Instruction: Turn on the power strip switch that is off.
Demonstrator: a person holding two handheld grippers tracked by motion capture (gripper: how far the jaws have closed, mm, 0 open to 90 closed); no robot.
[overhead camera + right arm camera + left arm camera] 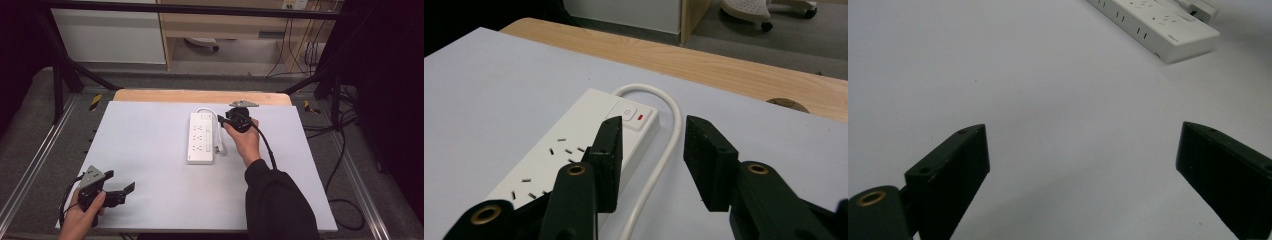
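A white power strip [201, 137] [1158, 25] [574, 145] lies lengthwise near the middle of the pale table [150, 165]. Its white cable [206, 110] [671, 130] loops out of the far end and runs back along the strip's right side. My right gripper [221, 121] [651, 127] hovers at that far end, beside the switch [631, 114] with its red mark. It is open: one jaw hangs over the strip's edge, the other stands outside the cable, and neither presses on anything. At the near left corner my left gripper [120, 181] [1083, 132] is held wide open over bare table.
A bare wooden strip [200, 96] edges the table's far side. Beyond it stand a white cabinet [107, 35] and a wooden shelf unit. Black cables [345, 150] trail over the floor at the right. Metal rails run along both sides of the table.
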